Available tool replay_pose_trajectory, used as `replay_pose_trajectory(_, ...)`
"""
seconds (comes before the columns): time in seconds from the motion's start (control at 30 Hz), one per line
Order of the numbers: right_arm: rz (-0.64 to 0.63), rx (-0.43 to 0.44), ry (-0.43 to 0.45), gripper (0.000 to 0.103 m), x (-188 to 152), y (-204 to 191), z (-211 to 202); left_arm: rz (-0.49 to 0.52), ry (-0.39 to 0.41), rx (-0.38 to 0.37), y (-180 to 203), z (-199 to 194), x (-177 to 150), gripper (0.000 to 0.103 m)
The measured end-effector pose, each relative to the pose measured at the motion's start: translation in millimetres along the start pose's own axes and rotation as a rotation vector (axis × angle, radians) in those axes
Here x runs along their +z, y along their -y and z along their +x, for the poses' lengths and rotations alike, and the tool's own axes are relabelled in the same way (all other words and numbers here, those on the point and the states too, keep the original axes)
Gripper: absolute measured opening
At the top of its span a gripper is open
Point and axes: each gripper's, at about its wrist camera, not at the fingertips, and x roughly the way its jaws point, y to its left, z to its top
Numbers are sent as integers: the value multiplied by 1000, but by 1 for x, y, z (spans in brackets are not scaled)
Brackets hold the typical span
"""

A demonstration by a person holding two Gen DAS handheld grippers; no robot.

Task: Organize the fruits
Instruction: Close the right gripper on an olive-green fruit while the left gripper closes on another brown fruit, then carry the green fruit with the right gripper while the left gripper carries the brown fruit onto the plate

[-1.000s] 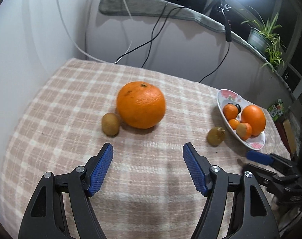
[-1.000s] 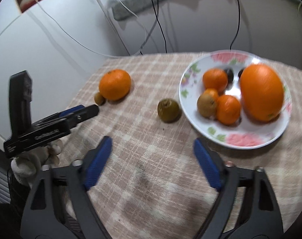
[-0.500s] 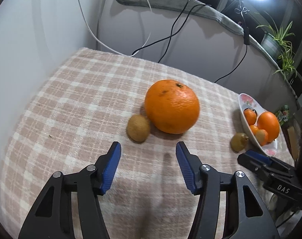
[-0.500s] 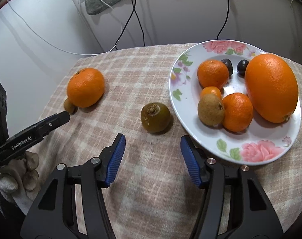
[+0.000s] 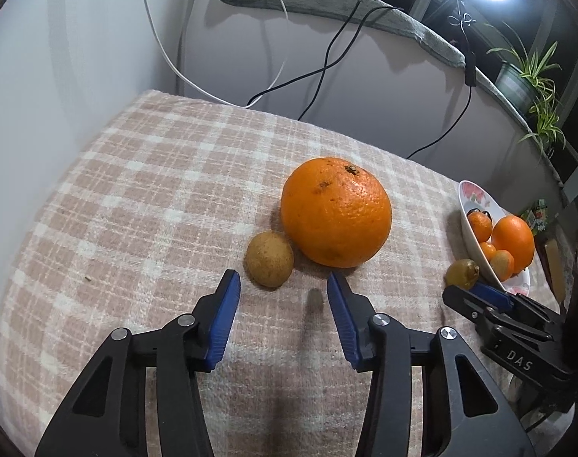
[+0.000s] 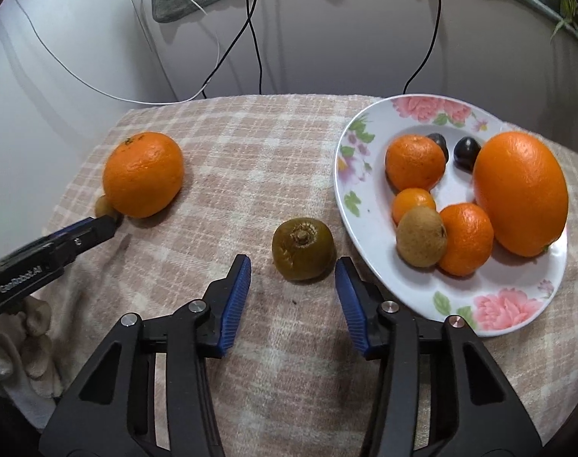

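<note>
On the checked pink cloth of the worktop [image 6: 251, 144], the wrinkled olive-green round fruit [image 6: 303, 248] sits just left of the flowered white plate [image 6: 490, 304]. The right hand-held gripper [image 6: 292, 266] has just been closing, half-open and empty, jaws flanking the fruit without touching. Far left, the small tan round fruit [image 5: 269, 259] touches the large orange [image 5: 335, 211]; the left hand-held gripper [image 5: 283, 285], likewise narrowing and empty, waits just short. Both small fruits look light, soft-skinned and prone to roll: grip gently across the widest middle.
</note>
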Motion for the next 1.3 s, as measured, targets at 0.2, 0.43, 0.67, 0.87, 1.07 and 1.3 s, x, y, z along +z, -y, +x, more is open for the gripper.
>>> replay_pose_trajectory(0.2,-35,-53,8,44,3,-10,4,5,-5,9,-2,7,6,40)
replay_pose_trajectory(0.43,-9,-45,26,30,5,-6,6,4,-4,19,-6,11,8,25)
replay_pose_trajectory(0.67,19,-10,27,29,4,-2,1,6,14,20,-4,4,5,24)
replay_pose_trajectory(0.87,20,39,45,29,3,-1,-6,-11,30,11,-5,-7,2,24)
replay_pose_trajectory(1.07,15,90,69,29,2,0,-20,-21,54,-4,-2,-24,1,24)
replay_pose_trajectory(1.3,24,122,118,29,11,12,-42,5,77,-36,22,-36,6,24)
